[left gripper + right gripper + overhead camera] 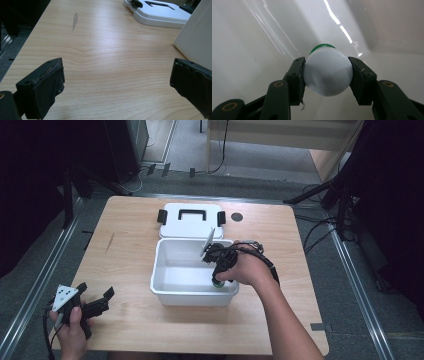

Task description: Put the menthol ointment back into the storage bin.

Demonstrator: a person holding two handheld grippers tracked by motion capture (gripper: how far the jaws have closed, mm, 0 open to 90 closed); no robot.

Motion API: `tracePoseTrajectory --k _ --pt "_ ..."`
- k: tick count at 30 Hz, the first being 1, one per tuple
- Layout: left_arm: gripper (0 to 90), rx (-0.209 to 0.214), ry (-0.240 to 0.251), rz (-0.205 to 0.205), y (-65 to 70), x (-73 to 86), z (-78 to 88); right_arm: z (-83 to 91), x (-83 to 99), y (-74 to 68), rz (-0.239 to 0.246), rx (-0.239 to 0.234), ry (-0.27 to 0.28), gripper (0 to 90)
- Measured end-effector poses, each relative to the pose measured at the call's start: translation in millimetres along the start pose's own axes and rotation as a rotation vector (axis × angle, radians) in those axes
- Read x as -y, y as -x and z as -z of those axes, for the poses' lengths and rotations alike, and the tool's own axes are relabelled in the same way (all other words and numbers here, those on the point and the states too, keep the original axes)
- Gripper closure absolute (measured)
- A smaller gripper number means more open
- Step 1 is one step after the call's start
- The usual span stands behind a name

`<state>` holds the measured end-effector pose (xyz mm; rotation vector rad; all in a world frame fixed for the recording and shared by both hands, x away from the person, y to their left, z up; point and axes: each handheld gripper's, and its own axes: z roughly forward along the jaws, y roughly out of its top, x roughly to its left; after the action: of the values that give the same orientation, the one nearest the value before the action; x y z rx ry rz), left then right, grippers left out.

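your right gripper point(327, 75) is clamping a small white bottle point(327, 74) inside the open white storage bin point(165, 292).

you are holding the bottle low at the bin's near right corner, its rounded base facing the gripper's camera and its green cap point(322, 46) pointing away toward the bin floor, so its long axis is running along the jaws. your left gripper point(95, 296) is resting at the wooden table's point(100, 62) near left corner, jaws spread wide on nothing. the bin's lid point(190, 220) is lying flat behind the bin.
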<state>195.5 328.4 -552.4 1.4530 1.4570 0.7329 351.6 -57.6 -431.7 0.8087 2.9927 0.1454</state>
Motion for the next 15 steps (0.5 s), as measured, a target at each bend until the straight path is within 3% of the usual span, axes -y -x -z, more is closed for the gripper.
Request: tracePoseTrajectory --k 12,15 --pt "0.2 0.001 -0.005 0.003 -0.2 -0.3 -0.8 -11.6 -8.2 -4.3 0.009 0.029 -0.020 51.7" --pt "0.2 0.000 -0.005 0.003 -0.2 -0.3 -0.8 -14.0 -9.3 -6.6 0.011 0.010 -0.024 51.7"
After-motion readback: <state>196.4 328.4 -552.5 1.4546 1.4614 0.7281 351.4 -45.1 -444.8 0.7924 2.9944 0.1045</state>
